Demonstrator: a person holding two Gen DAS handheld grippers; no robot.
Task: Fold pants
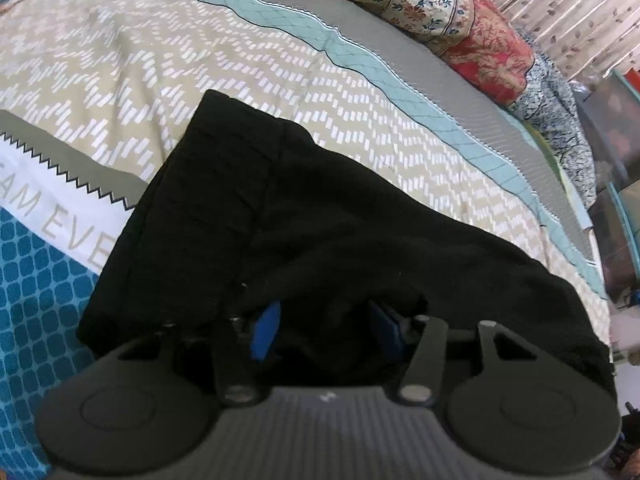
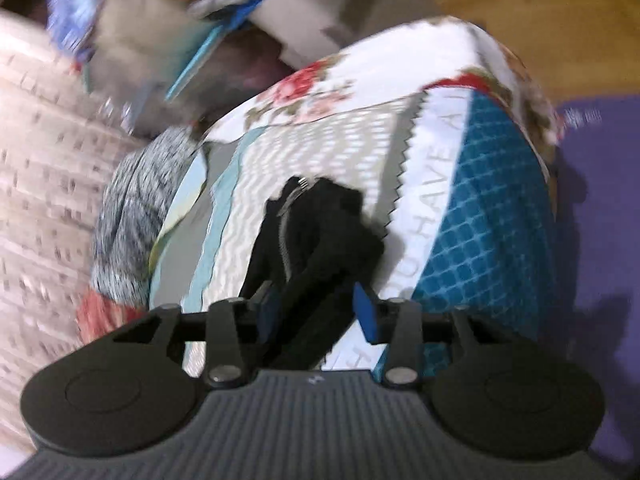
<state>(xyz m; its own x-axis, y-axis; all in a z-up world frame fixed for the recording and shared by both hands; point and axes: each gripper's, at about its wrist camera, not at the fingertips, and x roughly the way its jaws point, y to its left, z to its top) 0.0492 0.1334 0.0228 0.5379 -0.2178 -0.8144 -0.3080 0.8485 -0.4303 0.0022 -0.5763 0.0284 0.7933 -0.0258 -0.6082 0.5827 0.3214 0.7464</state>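
Observation:
Black pants (image 1: pixel 320 220) lie bunched in a rough fold on the patterned bedspread (image 1: pixel 200 80). My left gripper (image 1: pixel 326 326) sits low over their near edge. Its blue pads (image 1: pixel 266 328) stand apart, with dark cloth lying between them and over the tips, and the pads do not press on it. The right wrist view is blurred. It shows the pants (image 2: pixel 320 232) with a silver zipper (image 2: pixel 286 236), stretching away across the bedspread (image 2: pixel 440 160). My right gripper (image 2: pixel 316 314) is open. A band of the black cloth runs between its pads, with bedspread showing beside the right pad (image 2: pixel 366 316).
Floral pillows (image 1: pixel 460 20) and a leaf-print curtain (image 1: pixel 580 20) line the far side of the bed. A grey mottled cloth (image 2: pixel 132 220) lies by the bed's edge. Beyond the bed are a wooden floor (image 2: pixel 540 20), a purple mat (image 2: pixel 600 240) and a cluttered pile (image 2: pixel 200 0).

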